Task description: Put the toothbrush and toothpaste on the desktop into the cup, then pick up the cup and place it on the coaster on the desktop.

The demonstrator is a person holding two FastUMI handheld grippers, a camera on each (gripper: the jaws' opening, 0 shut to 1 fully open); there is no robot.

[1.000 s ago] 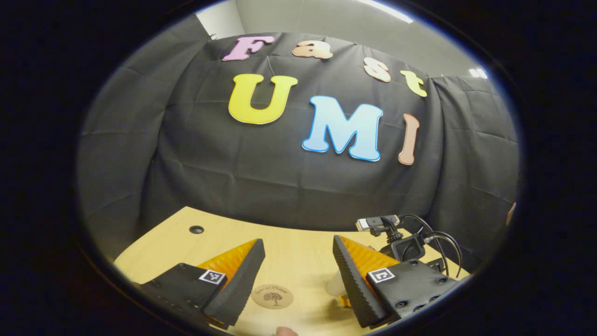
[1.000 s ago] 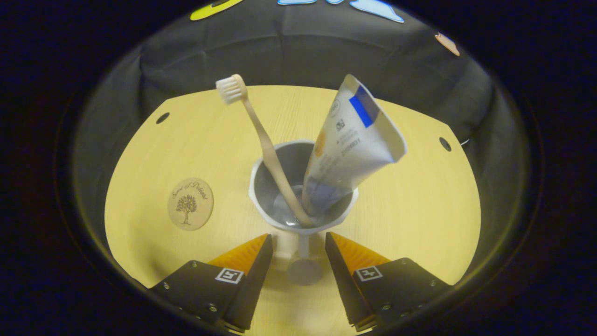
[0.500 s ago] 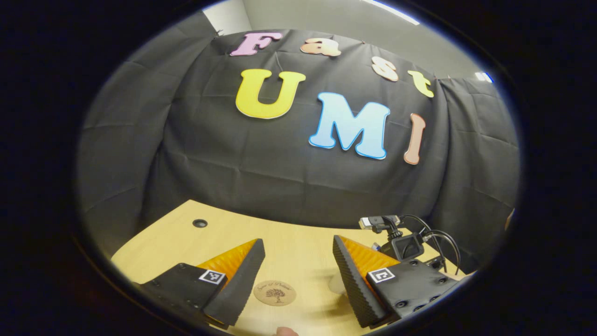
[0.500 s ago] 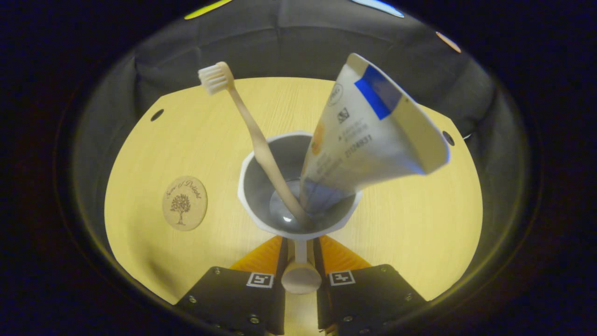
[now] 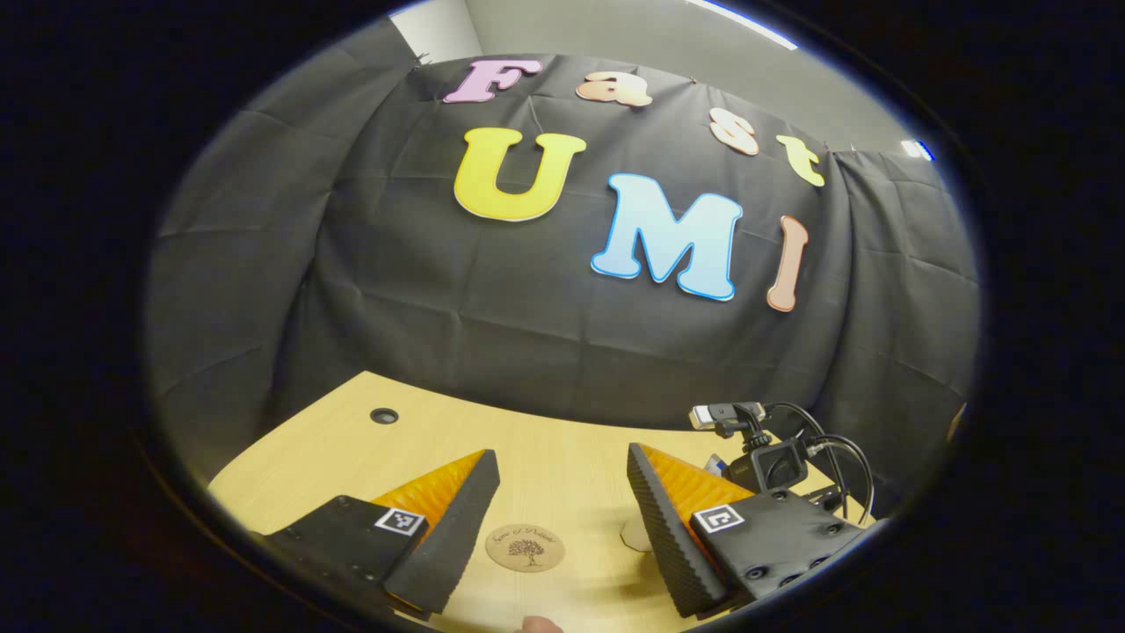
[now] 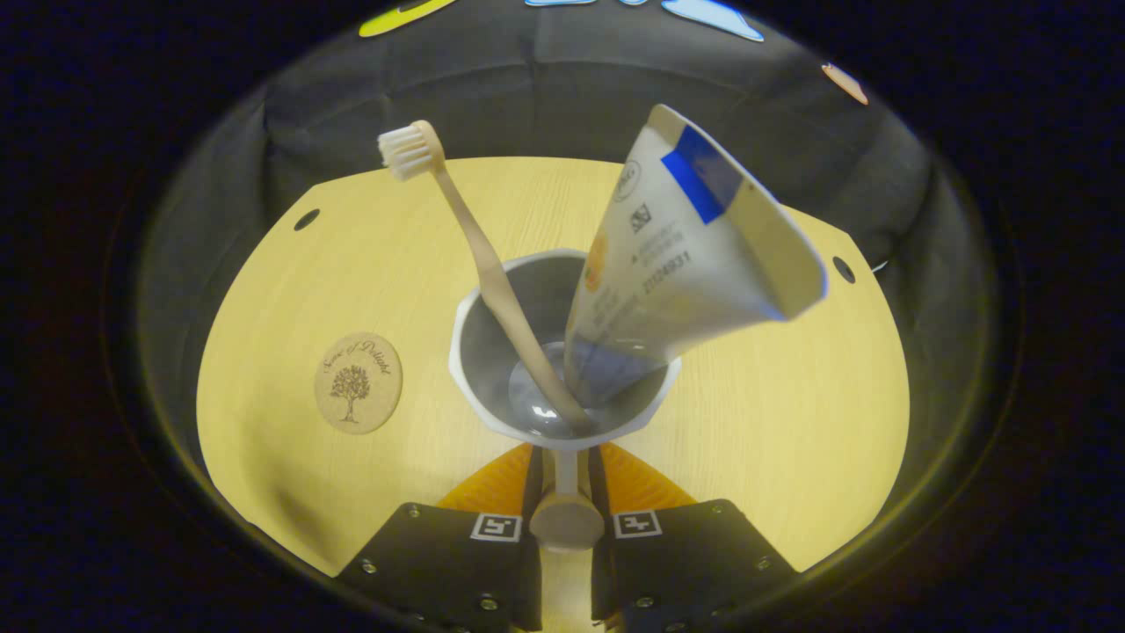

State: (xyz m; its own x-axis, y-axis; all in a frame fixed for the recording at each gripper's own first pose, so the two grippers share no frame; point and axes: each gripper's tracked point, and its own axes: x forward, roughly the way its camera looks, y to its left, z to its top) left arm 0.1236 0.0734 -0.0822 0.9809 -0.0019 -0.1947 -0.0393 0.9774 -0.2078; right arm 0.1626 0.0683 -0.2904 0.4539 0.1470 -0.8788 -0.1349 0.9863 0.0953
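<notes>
Right tool (image 6: 562, 479) clamped on the cup (image 6: 562, 352) handle, toothbrush (image 6: 479, 264) and toothpaste (image 6: 685, 255) inside the cup, coaster (image 6: 358, 382) left of the cup, left tool (image 5: 562, 519) spread wide above the counter (image 5: 545, 457).

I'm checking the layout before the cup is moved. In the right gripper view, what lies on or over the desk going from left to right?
Coaster → toothbrush head → cup, its handle pinched in the right gripper → toothpaste tube leaning out to the right.
</notes>
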